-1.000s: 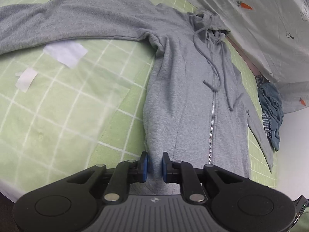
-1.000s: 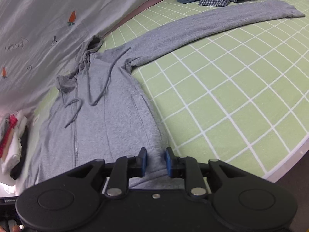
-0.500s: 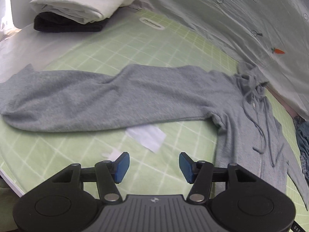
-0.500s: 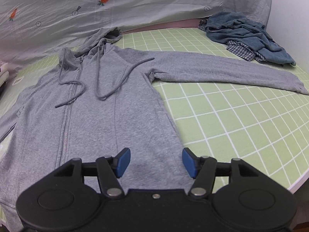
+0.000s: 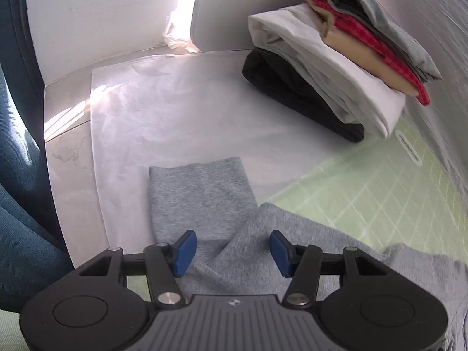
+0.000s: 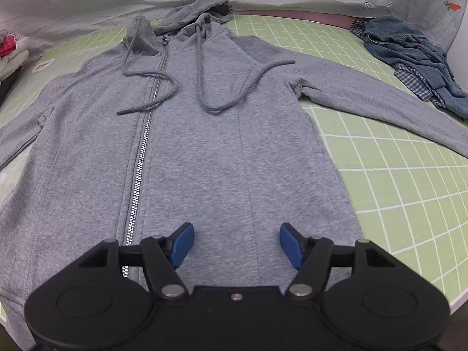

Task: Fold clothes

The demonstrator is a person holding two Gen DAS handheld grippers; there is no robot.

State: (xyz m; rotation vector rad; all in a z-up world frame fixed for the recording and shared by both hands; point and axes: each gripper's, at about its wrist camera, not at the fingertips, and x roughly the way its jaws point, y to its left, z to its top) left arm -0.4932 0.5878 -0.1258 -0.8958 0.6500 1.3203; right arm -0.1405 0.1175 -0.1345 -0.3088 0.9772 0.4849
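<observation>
Grey fleece hoodie (image 6: 204, 152) flat, gridded green mat (image 6: 395, 193), blue-padded tongs (image 6: 237, 245) agape

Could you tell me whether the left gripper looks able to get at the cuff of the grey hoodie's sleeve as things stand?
Probably yes: the left gripper is open just above the sleeve, its cuff lies flat ahead, and nothing covers it.

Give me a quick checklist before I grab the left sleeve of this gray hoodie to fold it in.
1. Left gripper open: ok.
2. Right gripper open and holding nothing: ok.
3. Sleeve cuff between the left gripper's fingers: not ok, it lies ahead of them.
4. Gray hoodie body flat, zipper closed: ok.
5. Drawstrings tucked away: not ok, loose across the chest.
6. Folded stack clear of the sleeve: ok.
</observation>
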